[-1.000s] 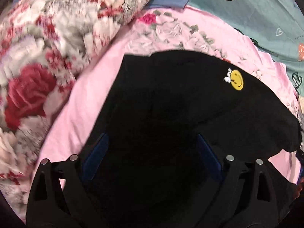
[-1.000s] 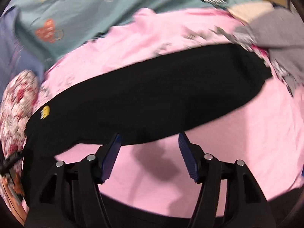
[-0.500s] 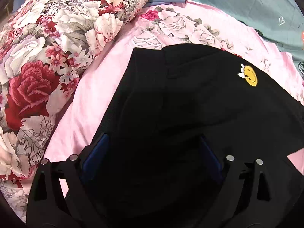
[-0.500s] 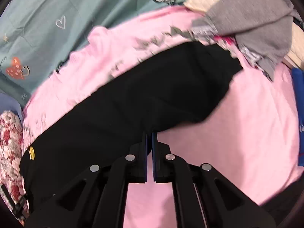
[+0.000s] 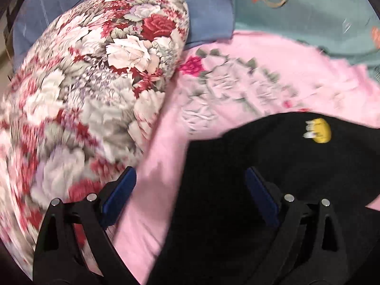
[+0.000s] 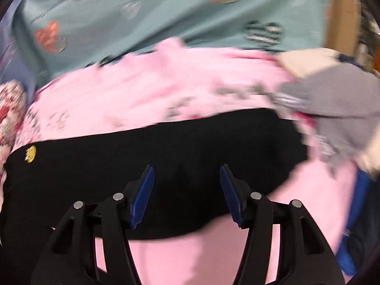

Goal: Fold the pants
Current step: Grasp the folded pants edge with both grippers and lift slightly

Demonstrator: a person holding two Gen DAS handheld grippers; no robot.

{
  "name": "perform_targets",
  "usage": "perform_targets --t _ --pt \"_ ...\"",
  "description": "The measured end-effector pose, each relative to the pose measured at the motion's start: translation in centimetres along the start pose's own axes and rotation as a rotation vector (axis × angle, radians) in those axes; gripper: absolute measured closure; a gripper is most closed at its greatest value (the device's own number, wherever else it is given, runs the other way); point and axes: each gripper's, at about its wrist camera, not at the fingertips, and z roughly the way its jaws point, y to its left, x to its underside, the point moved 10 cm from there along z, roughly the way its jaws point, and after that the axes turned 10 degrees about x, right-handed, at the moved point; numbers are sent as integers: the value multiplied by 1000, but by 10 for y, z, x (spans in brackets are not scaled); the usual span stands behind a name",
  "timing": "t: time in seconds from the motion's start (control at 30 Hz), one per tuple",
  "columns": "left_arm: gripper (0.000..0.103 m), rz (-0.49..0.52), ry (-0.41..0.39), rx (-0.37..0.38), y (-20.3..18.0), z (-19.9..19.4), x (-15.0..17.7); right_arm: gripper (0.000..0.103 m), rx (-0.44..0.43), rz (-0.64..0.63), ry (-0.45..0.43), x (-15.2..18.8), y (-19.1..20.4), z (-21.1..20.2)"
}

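Black pants (image 6: 166,152) lie flat as a long band across the pink floral sheet (image 6: 166,87), with a yellow smiley patch (image 6: 30,154) near their left end. My right gripper (image 6: 187,185) hovers over the band's near edge; its jaws are opening, and nothing is gripped between them. In the left wrist view the pants' waist end (image 5: 273,156) and its smiley patch (image 5: 319,130) fill the lower right. My left gripper (image 5: 190,182) stands open above the waist corner, its left finger over pink sheet and its right finger over black cloth.
A big rose-patterned pillow (image 5: 83,99) lies left of the pants. A teal printed cover (image 6: 154,11) and a blue cloth (image 5: 204,16) lie beyond the pink sheet. A heap of grey and cream clothes (image 6: 332,102) sits at the pants' right end.
The right gripper shut on the pants' near edge half a second ago, then let go and pulled back. The left gripper stayed open and swung left and up, off the middle of the waist.
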Motion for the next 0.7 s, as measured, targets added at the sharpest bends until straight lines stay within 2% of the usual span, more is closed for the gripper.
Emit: perform_targets --t 0.03,0.07,0.2,0.27,0.3,0.33,0.37,0.43,0.53,0.63,0.7 --pt "9 10 9 -27 3 9 -4 45 -36 -25 0 -6 20 6" --pt "9 15 18 -19 4 15 -7 45 -64 -49 -5 -10 36 8" --pt "15 69 57 83 -13 41 -17 44 -98 -179 -5 -26 91 16" --pt "28 124 79 97 -23 50 -15 44 -49 -268 26 -25 109 22" --pt "30 144 88 107 -28 55 -15 43 -34 -301 27 -26 113 25" --pt "36 165 99 123 -34 59 -14 43 -48 -325 25 -26 120 26" --pt "44 189 105 120 -38 62 -13 43 -66 -339 26 -27 125 27" --pt "63 215 108 167 -48 61 -12 42 -82 -370 17 -31 129 30" --pt "65 237 104 145 -52 55 -16 42 0 -470 16 -36 128 43" --pt "65 192 64 181 -49 38 -21 42 -15 -528 15 -36 132 50" --pt "65 167 7 200 -43 16 -24 42 -15 -572 8 -37 136 53"
